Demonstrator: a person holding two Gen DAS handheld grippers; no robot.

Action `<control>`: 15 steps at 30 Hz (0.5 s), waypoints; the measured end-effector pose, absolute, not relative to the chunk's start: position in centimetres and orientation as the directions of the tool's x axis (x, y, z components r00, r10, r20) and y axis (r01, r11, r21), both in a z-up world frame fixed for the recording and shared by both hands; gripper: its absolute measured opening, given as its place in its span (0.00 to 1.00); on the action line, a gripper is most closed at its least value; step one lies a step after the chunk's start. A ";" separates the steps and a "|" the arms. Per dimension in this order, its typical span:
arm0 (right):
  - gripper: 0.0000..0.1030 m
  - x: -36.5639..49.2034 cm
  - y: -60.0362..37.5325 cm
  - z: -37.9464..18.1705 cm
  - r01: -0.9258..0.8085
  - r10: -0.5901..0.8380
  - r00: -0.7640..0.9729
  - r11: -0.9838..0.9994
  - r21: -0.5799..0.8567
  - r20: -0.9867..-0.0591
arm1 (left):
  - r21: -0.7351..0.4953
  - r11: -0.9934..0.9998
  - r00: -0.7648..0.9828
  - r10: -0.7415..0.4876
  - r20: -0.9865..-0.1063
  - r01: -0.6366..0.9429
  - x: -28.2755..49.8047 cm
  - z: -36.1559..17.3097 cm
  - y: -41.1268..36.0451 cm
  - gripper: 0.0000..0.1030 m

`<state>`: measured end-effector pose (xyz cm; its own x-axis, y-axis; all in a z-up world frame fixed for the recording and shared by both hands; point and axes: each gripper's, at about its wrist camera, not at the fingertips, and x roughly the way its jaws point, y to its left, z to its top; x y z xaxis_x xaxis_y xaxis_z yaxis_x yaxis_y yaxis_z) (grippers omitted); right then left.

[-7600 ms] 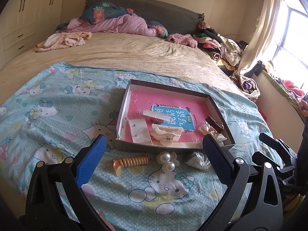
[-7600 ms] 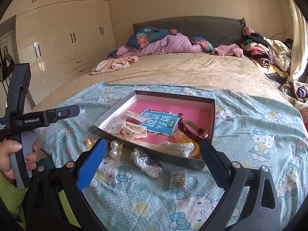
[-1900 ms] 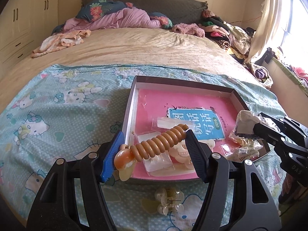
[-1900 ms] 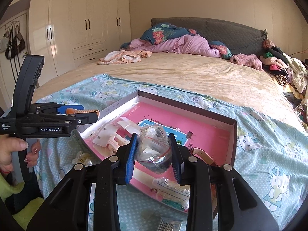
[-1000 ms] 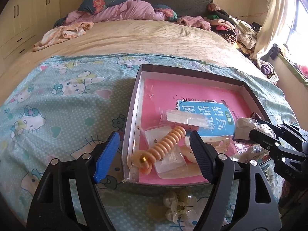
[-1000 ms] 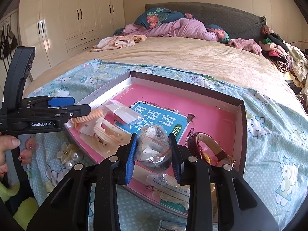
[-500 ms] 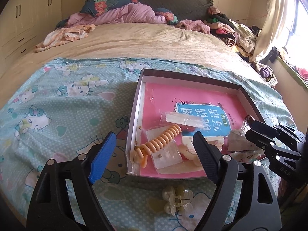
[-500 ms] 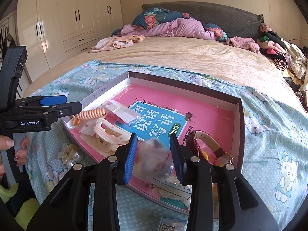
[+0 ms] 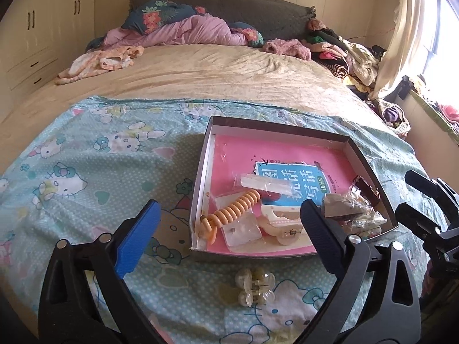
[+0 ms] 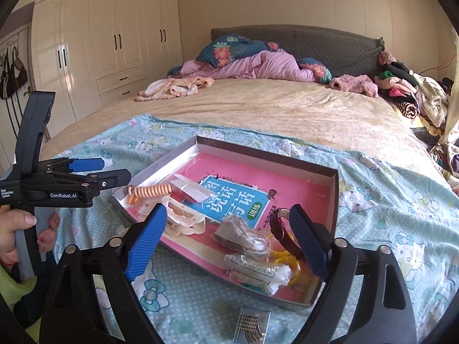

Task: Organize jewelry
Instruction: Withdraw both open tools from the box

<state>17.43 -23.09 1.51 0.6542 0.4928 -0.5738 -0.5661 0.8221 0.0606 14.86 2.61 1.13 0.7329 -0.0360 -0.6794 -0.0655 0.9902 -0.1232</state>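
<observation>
Nearest the foot of the bed, two pieces lay loose on the blanket [image 9: 86, 177], outside the box: a pearl clip [image 9: 254, 285] just off the box's near edge, and a small packet of beads [image 10: 252, 325] below its near right corner. I took them for the pieces not yet put away.

Both grippers hung just short of the box with nothing in them. The left gripper [image 9: 226, 236] had its jaws spread wide, set back from the near left corner. The right gripper [image 10: 226, 242] was likewise spread wide, over the near right part.

Inside the box [image 9: 275, 127], the orange coil [image 9: 233, 210] lay in the near left corner, beside a cream claw clip [image 9: 282, 225] and some clear sleeves. A crumpled bag [image 10: 243, 236] sat toward the near right, next to a watch [image 10: 282, 229] and yellow rings [image 10: 287, 261]. All rested on a pink book [image 9: 287, 166] lining the bottom, gathered along the near edge, probably because that was the easy reach.

Beyond the box, the beige bedspread [image 9: 200, 77] ran back to a heap of pink bedding [image 9: 186, 30] at the headboard.
</observation>
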 end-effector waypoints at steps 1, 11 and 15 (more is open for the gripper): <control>0.86 17.1 -23.3 1.9 -0.567 0.496 0.659 0.822 0.060 -0.566 | -0.123 0.990 0.735 -0.035 -0.677 -0.066 14.7 1.3 2.6 0.90; 0.91 14.4 -25.1 3.2 -0.555 0.490 0.686 0.831 0.049 -0.537 | -0.120 0.991 0.753 -0.030 -0.658 -0.066 12.6 2.4 2.3 0.90; 0.91 13.7 -25.7 3.4 -0.548 0.483 0.691 0.835 0.047 -0.538 | -0.113 0.992 0.755 -0.027 -0.655 -0.063 11.9 2.5 2.1 0.91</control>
